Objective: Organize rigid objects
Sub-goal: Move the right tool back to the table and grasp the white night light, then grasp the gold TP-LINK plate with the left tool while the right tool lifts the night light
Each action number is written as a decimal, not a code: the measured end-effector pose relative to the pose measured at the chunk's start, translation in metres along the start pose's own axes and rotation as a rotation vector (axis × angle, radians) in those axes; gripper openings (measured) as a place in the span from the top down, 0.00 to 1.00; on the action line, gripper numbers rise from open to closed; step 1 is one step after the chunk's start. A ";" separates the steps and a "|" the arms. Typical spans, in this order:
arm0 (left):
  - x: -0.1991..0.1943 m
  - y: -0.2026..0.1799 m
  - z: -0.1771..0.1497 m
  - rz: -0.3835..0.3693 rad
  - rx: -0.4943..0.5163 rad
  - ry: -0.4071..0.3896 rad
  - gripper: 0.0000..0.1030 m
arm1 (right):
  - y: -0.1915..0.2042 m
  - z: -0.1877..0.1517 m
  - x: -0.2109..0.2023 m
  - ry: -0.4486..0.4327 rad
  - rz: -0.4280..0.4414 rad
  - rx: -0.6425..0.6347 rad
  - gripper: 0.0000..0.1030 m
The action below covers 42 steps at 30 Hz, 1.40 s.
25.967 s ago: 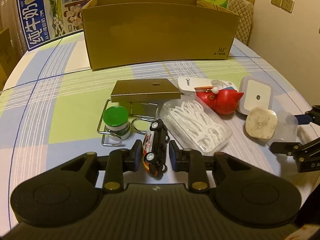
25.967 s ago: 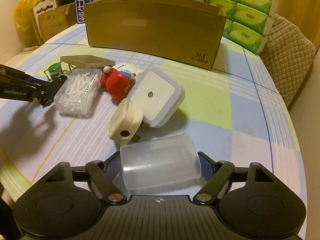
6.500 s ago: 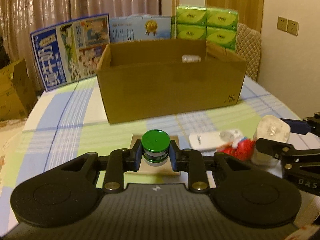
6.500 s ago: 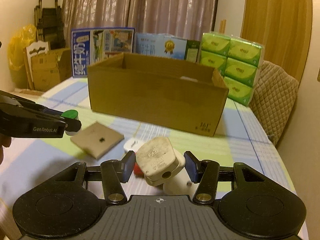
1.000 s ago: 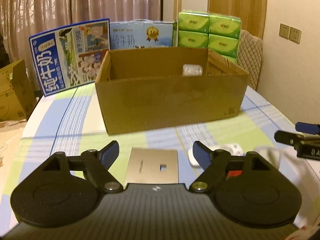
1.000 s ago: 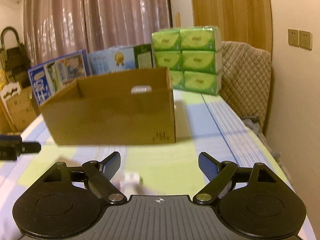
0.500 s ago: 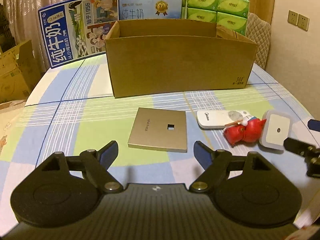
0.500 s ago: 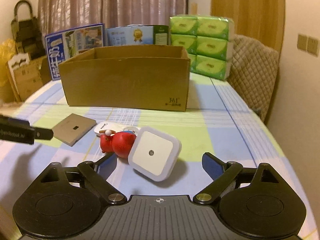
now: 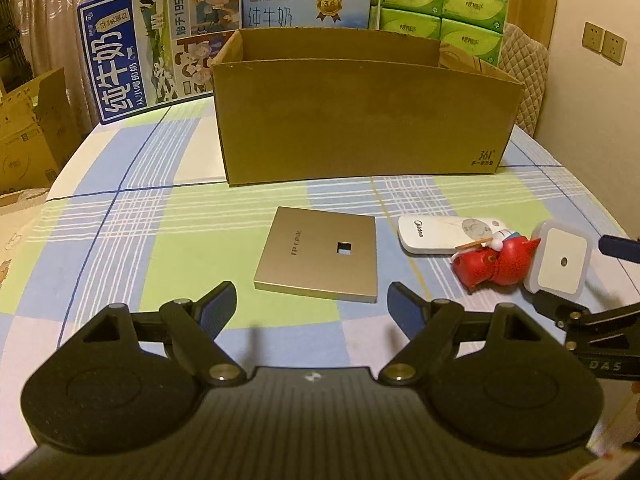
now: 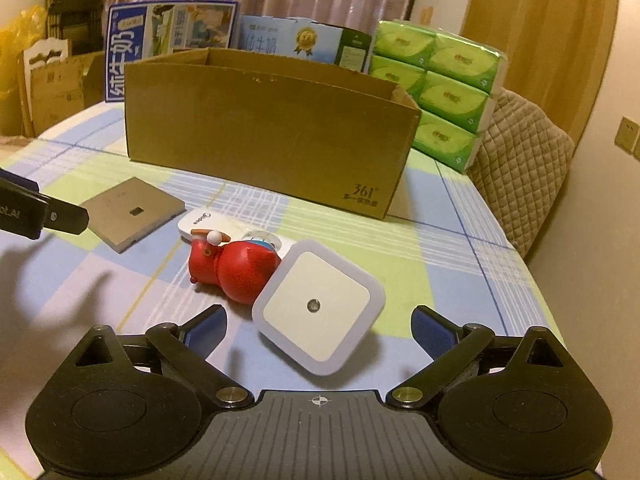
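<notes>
My left gripper (image 9: 311, 303) is open and empty, just short of a flat gold panel (image 9: 320, 254) lying on the table. My right gripper (image 10: 318, 326) is open and empty, with a white square night light (image 10: 320, 306) lying between its fingers, untouched. A red toy figure (image 10: 232, 266) leans against the night light, and a white remote (image 10: 224, 224) lies behind it. The same toy (image 9: 494, 264), remote (image 9: 444, 232) and night light (image 9: 562, 258) show at the right of the left wrist view. A brown cardboard box (image 9: 364, 120) stands open behind them.
The checked tablecloth (image 9: 120, 240) covers the table. Milk cartons (image 9: 160, 44) and green tissue packs (image 10: 440, 88) stand behind the box. A quilted chair (image 10: 528, 176) is at the right edge. The gold panel also shows in the right wrist view (image 10: 134, 212).
Both grippers have dropped lower and moved in toward the table: the left closer to the gold panel, the right so that the night light lies between its open fingers.
</notes>
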<state>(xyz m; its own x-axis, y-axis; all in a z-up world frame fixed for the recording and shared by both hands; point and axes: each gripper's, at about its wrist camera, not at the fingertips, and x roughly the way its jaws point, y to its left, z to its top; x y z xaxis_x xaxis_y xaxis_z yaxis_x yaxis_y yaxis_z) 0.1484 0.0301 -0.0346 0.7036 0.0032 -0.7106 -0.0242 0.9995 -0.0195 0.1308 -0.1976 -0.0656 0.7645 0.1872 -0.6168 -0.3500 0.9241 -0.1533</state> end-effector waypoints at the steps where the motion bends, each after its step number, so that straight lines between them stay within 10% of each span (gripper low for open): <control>1: 0.001 0.000 0.000 -0.001 0.000 0.002 0.23 | 0.002 0.001 0.003 0.003 -0.005 -0.015 0.07; 13: 0.009 -0.002 0.000 0.004 -0.002 0.024 0.23 | 0.018 -0.001 0.023 0.023 -0.077 -0.179 0.07; 23: 0.013 -0.006 0.001 -0.004 -0.002 0.024 0.23 | 0.014 0.000 0.030 0.037 -0.071 -0.157 0.25; 42: 0.026 0.000 0.016 0.004 0.042 0.028 0.23 | -0.005 0.019 0.004 -0.048 -0.055 -0.018 0.25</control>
<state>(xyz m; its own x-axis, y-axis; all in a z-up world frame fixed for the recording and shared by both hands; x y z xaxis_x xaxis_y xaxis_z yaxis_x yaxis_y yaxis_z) 0.1783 0.0303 -0.0417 0.6836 0.0070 -0.7298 0.0035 0.9999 0.0129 0.1461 -0.1948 -0.0527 0.8077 0.1523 -0.5695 -0.3162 0.9273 -0.2005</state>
